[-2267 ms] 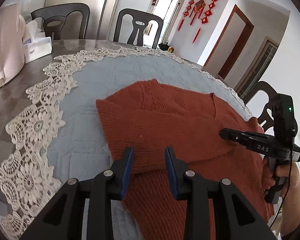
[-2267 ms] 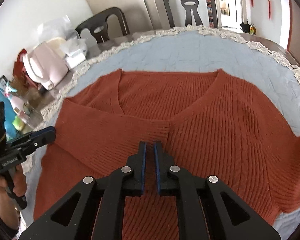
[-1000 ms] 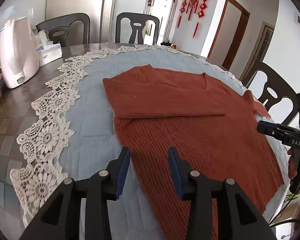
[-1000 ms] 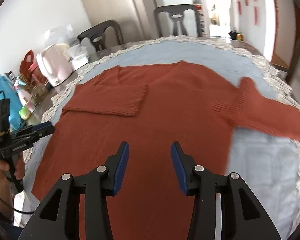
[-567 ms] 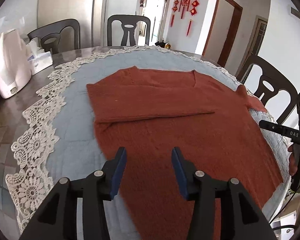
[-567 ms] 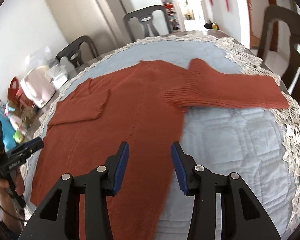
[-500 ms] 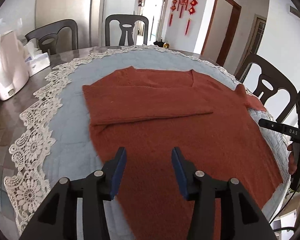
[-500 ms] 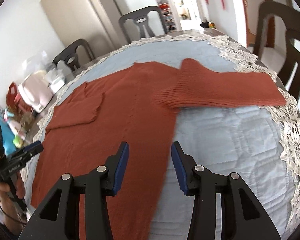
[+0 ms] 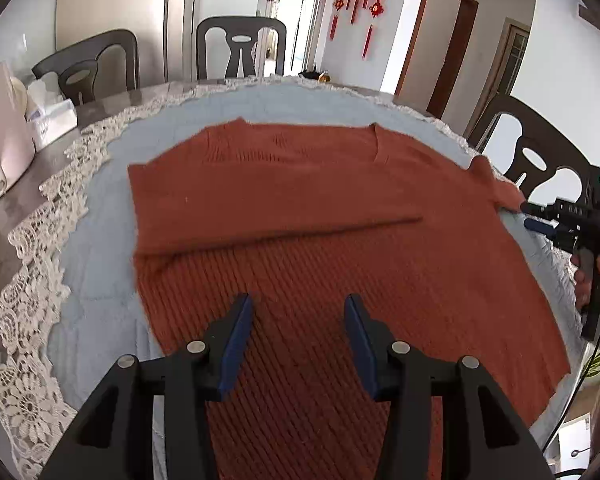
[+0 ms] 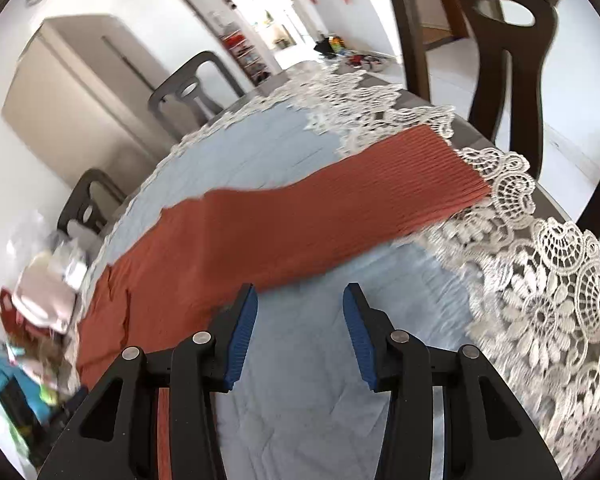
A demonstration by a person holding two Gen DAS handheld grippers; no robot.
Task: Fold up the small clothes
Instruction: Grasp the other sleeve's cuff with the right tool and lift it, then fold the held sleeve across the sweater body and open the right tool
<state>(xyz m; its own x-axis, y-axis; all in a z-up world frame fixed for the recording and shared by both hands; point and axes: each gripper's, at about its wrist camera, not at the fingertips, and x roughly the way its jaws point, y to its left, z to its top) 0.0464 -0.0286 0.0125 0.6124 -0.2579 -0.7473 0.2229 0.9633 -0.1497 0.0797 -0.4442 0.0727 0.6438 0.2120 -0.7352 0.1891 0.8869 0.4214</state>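
Note:
A rust-orange knit sweater (image 9: pixel 320 240) lies flat on the blue quilted cloth (image 9: pixel 100 248). Its left sleeve (image 9: pixel 260 200) is folded across the chest. Its right sleeve (image 10: pixel 340 208) stretches out straight, its cuff lying on the lace edge. My left gripper (image 9: pixel 298 320) is open and empty above the sweater's lower body. My right gripper (image 10: pixel 300 320) is open and empty over bare blue cloth just below the outstretched sleeve. It also shows at the right edge of the left wrist view (image 9: pixel 540 220).
A white lace border (image 10: pixel 540 300) rings the cloth on a dark round table. A pale pink appliance (image 9: pixel 0 152) and a tissue pack (image 9: pixel 52 116) stand at the left. Dark chairs (image 9: pixel 240 48) surround the table, one (image 10: pixel 500 40) close behind the sleeve cuff.
The right gripper has opened, let go of the folded left sleeve and swung right toward the outstretched sleeve. The left gripper has drawn back over the sweater's lower body, still open.

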